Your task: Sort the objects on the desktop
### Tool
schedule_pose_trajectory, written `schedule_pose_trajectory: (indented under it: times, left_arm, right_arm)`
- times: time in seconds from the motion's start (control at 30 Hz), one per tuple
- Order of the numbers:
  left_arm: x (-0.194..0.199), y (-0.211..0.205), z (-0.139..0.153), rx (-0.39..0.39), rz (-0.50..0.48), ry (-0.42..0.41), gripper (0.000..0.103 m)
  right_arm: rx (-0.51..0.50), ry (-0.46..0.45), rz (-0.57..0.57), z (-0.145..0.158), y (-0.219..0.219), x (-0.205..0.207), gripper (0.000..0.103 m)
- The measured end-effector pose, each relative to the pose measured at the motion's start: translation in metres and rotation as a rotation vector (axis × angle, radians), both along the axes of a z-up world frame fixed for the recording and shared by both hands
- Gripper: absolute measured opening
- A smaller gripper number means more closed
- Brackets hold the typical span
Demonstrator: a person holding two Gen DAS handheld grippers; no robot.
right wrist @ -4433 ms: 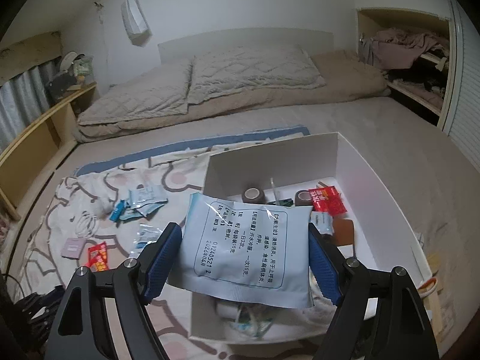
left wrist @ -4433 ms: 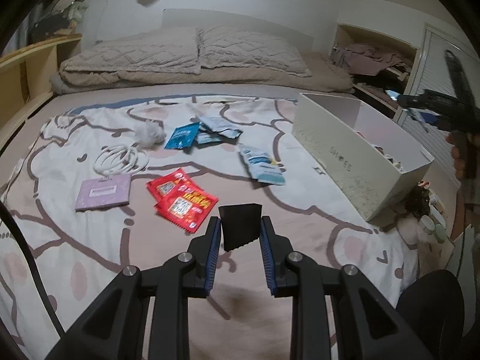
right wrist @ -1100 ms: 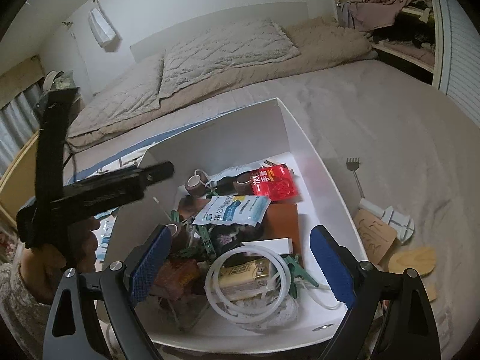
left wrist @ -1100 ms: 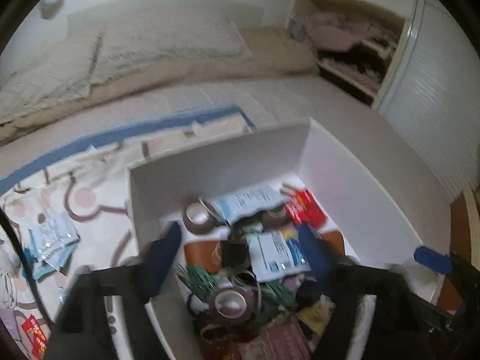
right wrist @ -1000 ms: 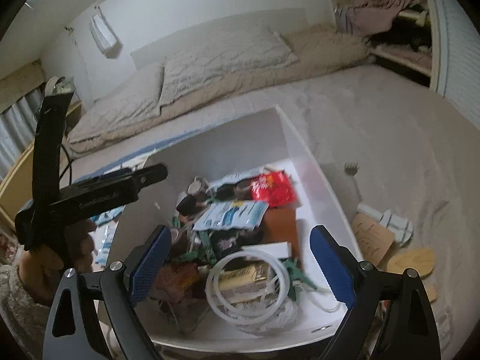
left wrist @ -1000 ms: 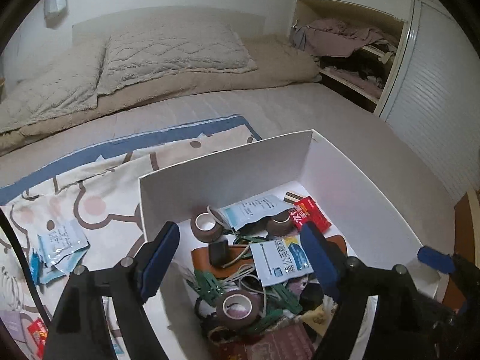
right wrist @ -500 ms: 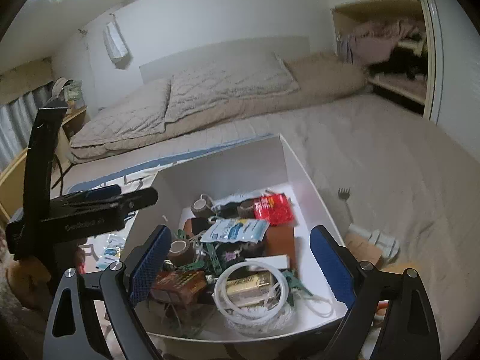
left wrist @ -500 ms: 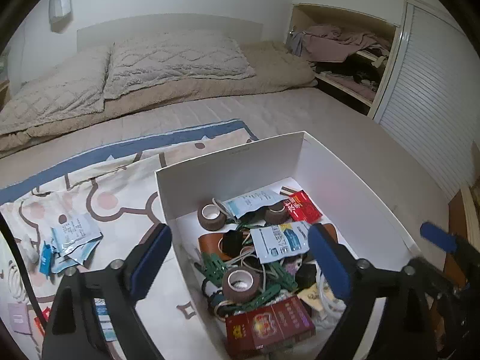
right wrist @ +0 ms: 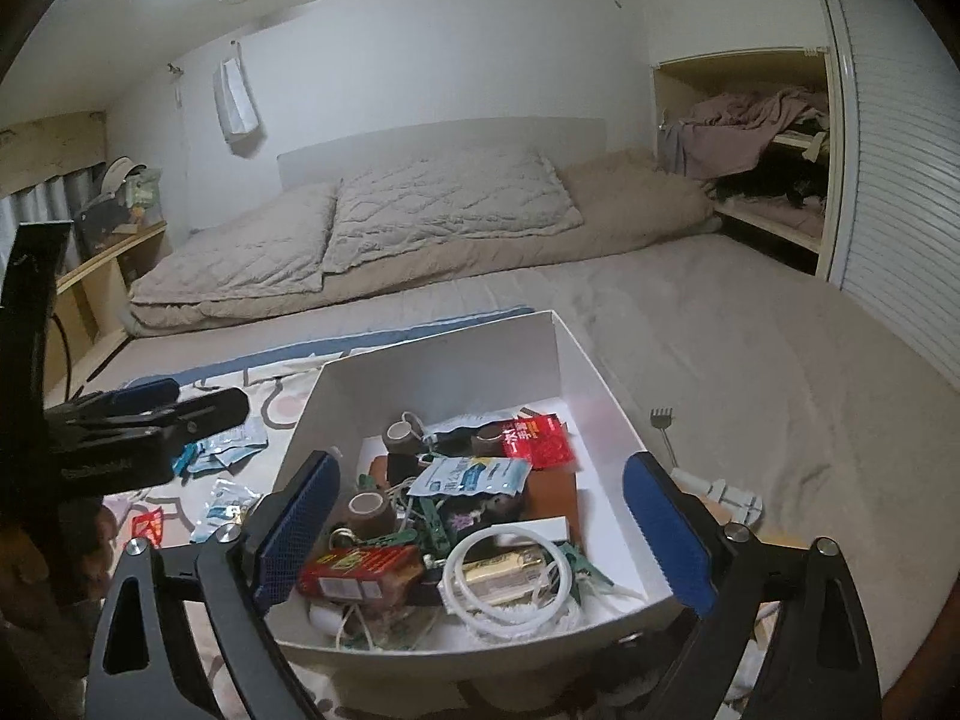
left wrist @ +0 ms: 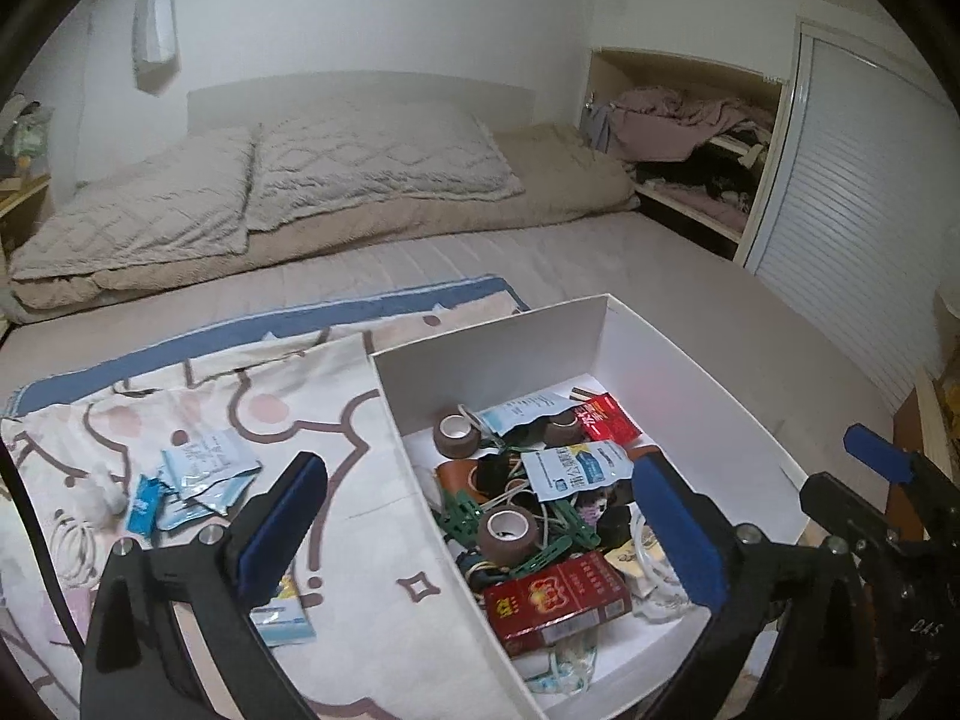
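White box [left wrist: 708, 396] sits on the bed, on the patterned blanket [left wrist: 360, 516], open-topped, long axis running away from both cameras toward the pillows [left wrist: 372, 174]. Contents, heaped: two brown tape rolls at the far end [left wrist: 456, 433] and a third nearer [left wrist: 507, 530]; a red cigarette carton [left wrist: 555, 600] lying flat at the near end, long side across the box; a light blue printed sachet [left wrist: 576, 471] on top of the pile; a red packet [left wrist: 606, 425] against the far right; green clips [left wrist: 465, 516]; a coil of white tubing [right wrist: 510, 576] over a gold-coloured pack [right wrist: 507, 573]. Lower layers of the heap are a tangle — cords and dark bits not separable. Near wall of the box is cut off behind the tongs in both views. Left tongs [left wrist: 480, 534] spread wide, nothing between them, hovering over the box's left wall and near end. Right tongs [right wrist: 480, 534] likewise wide apart and bare, above the near end of the box. Outside the box, on the blanket to its left: a cluster of blue and white sachets [left wrist: 192, 477], a white cable coil [left wrist: 66, 546] partly cut by the lens edge, a red packet corner [right wrist: 147, 525]. A small fork-like scratcher [right wrist: 663, 432] lies on the bare bed right of the box, handle toward the camera.
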State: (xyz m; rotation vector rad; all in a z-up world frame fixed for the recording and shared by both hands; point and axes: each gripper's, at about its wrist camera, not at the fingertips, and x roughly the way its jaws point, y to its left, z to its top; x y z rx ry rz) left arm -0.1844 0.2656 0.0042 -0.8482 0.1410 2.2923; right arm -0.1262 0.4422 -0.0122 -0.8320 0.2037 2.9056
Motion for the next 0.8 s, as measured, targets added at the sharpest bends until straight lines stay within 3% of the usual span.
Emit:
schedule_pose_trajectory:
  times: [0.8]
  left_arm:
    - [0.078,-0.086,0.017,0.009,0.057,0.122,0.103]
  right_arm:
    - [0.074,0.039,0.03,0.01,-0.063,0.06,0.103]
